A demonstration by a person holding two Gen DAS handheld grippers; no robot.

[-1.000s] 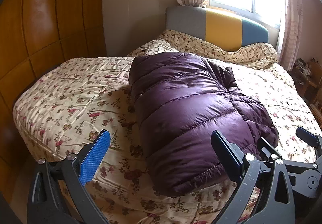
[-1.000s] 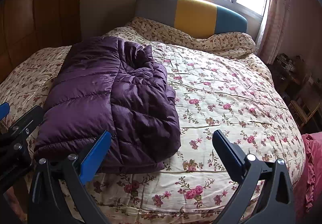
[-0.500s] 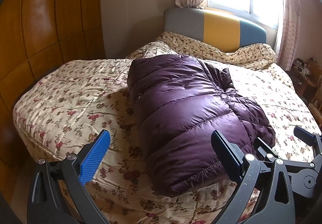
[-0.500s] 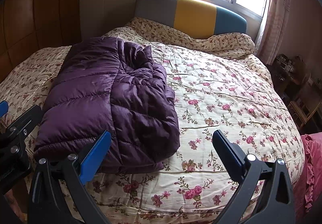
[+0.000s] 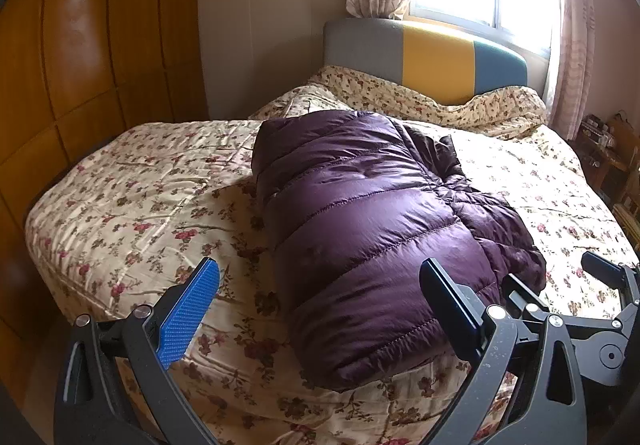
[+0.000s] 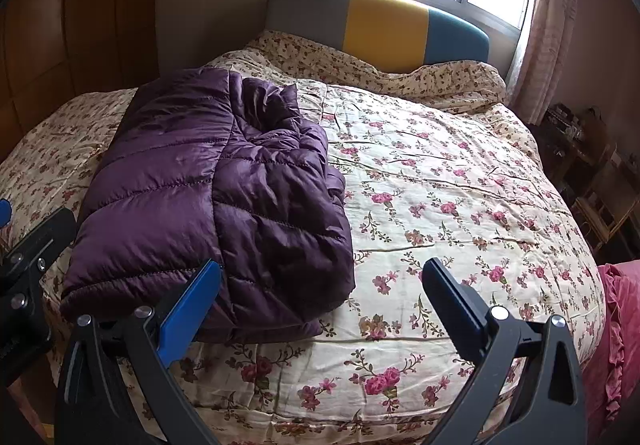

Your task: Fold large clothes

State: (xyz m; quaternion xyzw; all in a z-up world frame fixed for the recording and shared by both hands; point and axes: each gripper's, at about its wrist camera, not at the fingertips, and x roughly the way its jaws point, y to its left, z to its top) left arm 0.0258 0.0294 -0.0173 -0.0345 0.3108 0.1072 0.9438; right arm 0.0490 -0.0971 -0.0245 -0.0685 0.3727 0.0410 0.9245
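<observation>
Holding both tools back from the bed's near edge, we have the left gripper (image 5: 320,285) and the right gripper (image 6: 320,285) spread wide and empty. Our purple down jacket (image 5: 372,229) lies folded on the floral quilt (image 6: 460,205). Puffy fill may spring the fold open, and its right-hand layer, probably a sleeve, looks loosely bunched.

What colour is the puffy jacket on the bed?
Dark purple jacket; it shows best in the left wrist view.
</observation>
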